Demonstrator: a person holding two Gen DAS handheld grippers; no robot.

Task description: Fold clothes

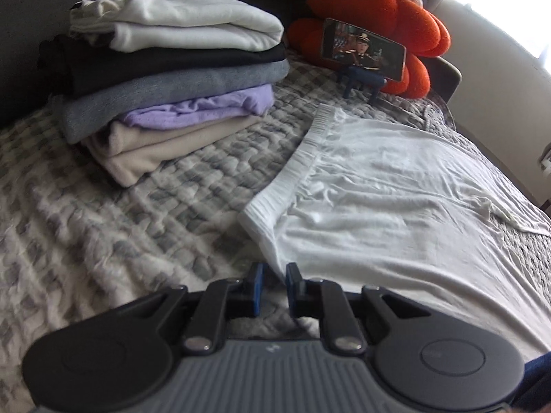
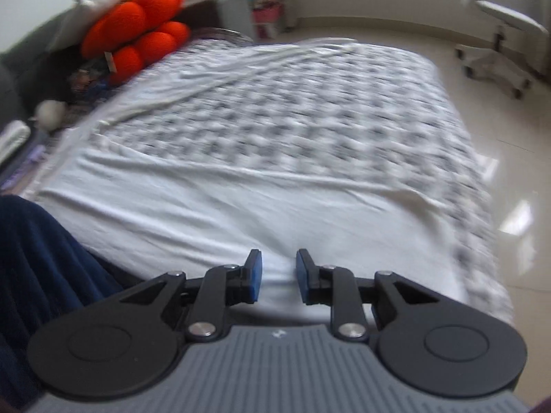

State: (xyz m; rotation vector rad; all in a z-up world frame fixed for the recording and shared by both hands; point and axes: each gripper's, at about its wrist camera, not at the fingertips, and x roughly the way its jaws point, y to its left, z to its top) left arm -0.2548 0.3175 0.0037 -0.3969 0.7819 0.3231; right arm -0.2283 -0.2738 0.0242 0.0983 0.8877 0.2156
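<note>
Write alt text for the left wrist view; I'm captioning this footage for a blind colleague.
The open left gripper hovers at the near corner of a white garment spread flat on a grey-and-white quilt, elastic waistband facing left. Behind it sits a stack of folded clothes, and a phone on a stand leans against an orange cushion.

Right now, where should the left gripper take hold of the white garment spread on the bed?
Probably the near corner of the ribbed waistband on the white garment, approached low from the near edge. The thick band lies flat just ahead of the open left gripper.
</note>
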